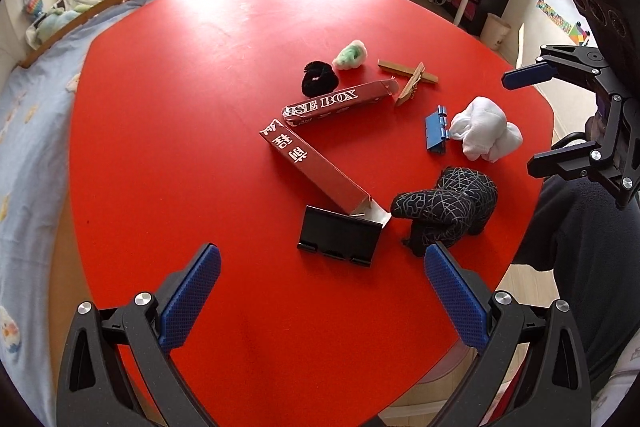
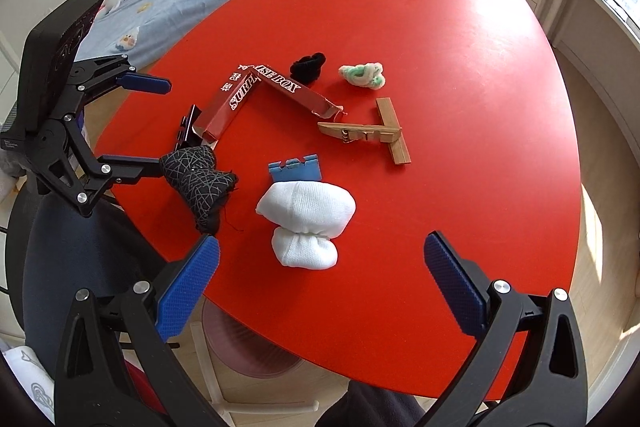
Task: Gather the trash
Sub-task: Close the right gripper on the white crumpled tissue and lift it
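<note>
While both grippers hover above the red tabletop (image 1: 180, 107), the left gripper (image 1: 322, 291) has its jaws spread wide over a black stand (image 1: 338, 237), and the right gripper (image 2: 322, 285) is likewise wide open, holding nothing, just short of a white sock bundle (image 2: 306, 217). Two red cartons (image 1: 316, 169) lie in a V at mid-table, near a black patterned sock (image 1: 448, 205), a blue hinge (image 1: 436, 131) and crossed wooden pieces (image 2: 370, 131).

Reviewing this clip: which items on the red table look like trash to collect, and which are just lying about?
Likely trash:
two red boxes, ends open

Probably just lying about:
white socks
black patterned sock
blue hinge
black stand
clothespin
black scrunchie

Both grippers open, empty.
</note>
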